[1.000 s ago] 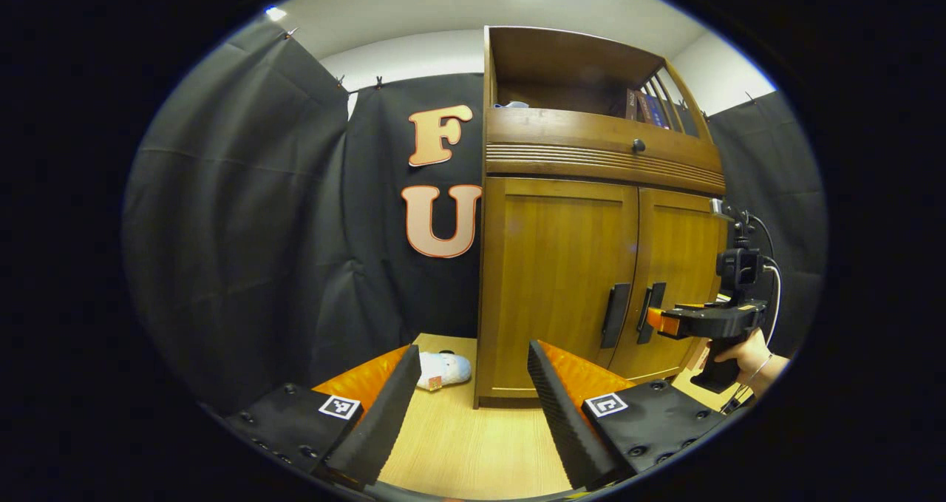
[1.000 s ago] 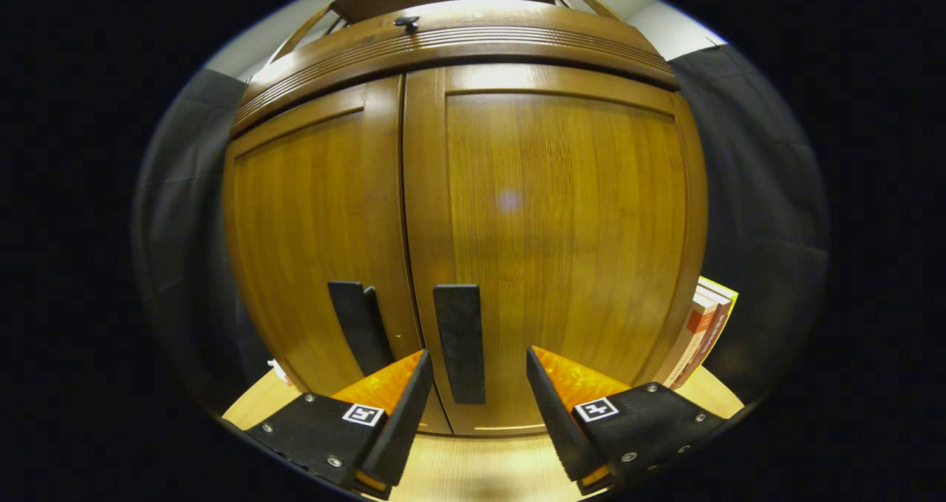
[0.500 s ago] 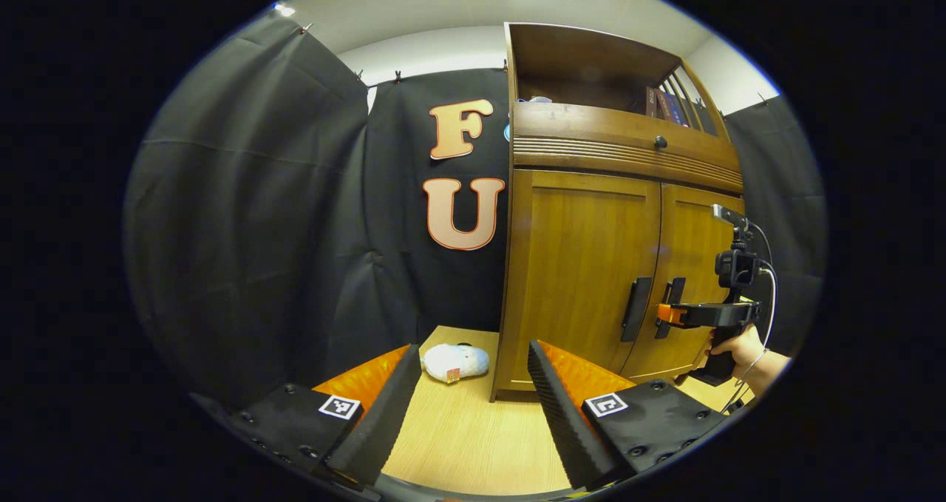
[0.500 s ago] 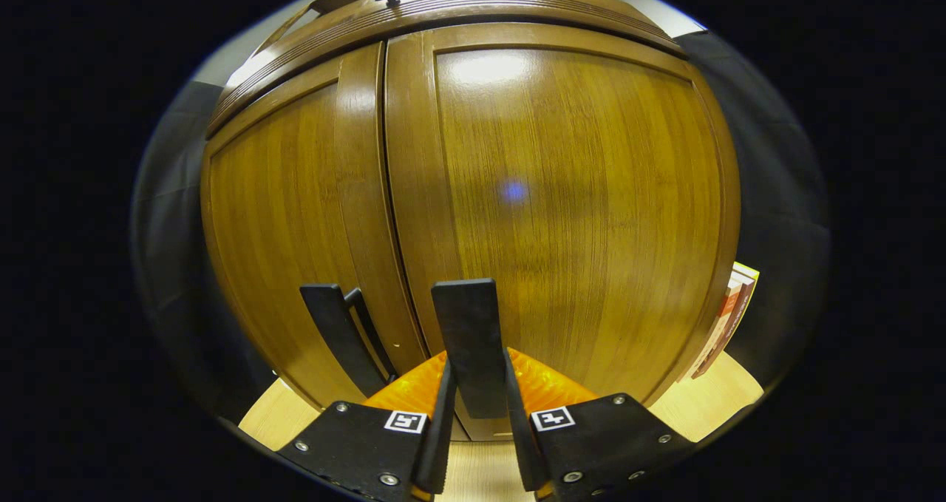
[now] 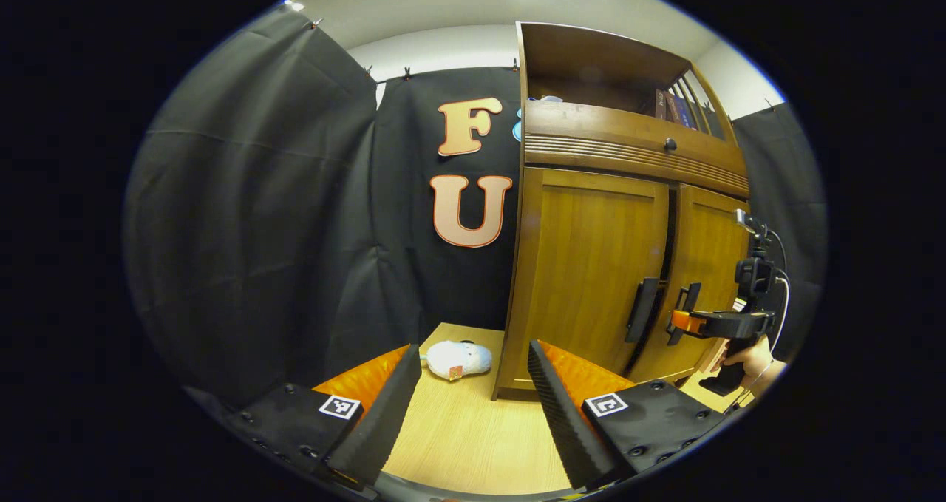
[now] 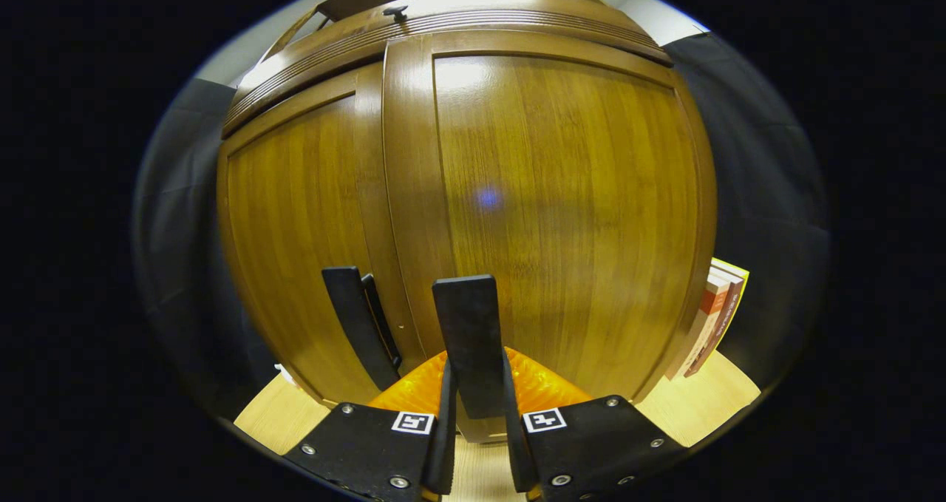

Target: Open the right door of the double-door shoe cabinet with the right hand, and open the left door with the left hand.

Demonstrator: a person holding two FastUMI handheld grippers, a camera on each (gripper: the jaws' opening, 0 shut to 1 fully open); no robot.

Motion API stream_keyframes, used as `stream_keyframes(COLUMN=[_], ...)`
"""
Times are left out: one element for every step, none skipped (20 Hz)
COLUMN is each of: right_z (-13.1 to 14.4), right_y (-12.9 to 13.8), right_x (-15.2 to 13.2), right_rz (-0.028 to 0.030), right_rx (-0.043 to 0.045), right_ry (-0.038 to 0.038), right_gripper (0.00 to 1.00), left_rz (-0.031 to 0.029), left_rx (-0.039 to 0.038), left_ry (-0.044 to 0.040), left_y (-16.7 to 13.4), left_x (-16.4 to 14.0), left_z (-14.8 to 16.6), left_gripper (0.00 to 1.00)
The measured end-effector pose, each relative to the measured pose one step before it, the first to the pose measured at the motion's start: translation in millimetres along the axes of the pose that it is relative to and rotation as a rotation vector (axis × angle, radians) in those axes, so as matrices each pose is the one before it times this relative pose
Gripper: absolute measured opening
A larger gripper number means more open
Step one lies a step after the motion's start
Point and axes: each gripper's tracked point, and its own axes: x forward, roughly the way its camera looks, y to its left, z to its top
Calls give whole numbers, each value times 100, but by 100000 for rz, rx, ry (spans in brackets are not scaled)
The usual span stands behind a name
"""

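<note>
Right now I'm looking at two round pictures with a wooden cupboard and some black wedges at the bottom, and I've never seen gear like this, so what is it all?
These are two handheld grippers, one in each of a person's hands, each carrying a fisheye camera. The wedges at the bottom are that gripper's own two fingers.

The left gripper view looks from farther back: the left gripper is open and holds nothing, above a wooden tabletop. Ahead stands the shoe cabinet, with a small white plush toy lying beside it. At the far right, a hand holds the right gripper against the right door.

The right gripper view is close up: the right gripper is shut on the right door handle. The left door handle is untouched. Some books lean beside the cabinet.
</note>
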Motion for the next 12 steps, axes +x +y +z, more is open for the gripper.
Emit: stream_keyframes(right_z=[19,-174,-101,155,26,-23,-49,-34,-157,-14,-43,-217], right_y=[-165,-213,-224,-256,-358,-357,-316,-343,-368,-424,-472,-603], right_x=[-824,-601,-723,-593,-729,-853,-554,-640,-794,-684,-701,-862], right_rz=[-193,-124,-43,24,47,-57,-105,-175,-183,-413,-514,-585], right_rx=[674,483,340,70,187,217,211,136,110,449,353,179], right_ry=[-728,-182,-225,-218,-171,60,106,102,356,325,393,252], right_gripper=[28,28,28,28,28,28,28,28,28,28,28,28], left_rz=[257,258,268,264,126,-4,-127,-294,-323,-480,-528,-651], left_rx=[118,163,239,189,82,29,12,33,12,74,183,200], left_ry=[-2,46,157,40,-43,48,166,168,74,111,206,199], left_y=[57,87,-42,54,24,-22,-35,-66,-97,-19,-117,-57], left_x=[-38,4,8,-16,52,-34,61,-88,121,27,29,-33], left_z=[-56,78,-82,48,-13,-36,3,-81,-30,-20,-18,-55], left_gripper=[94,94,94,94,94,94,94,94,94,94,94,94])
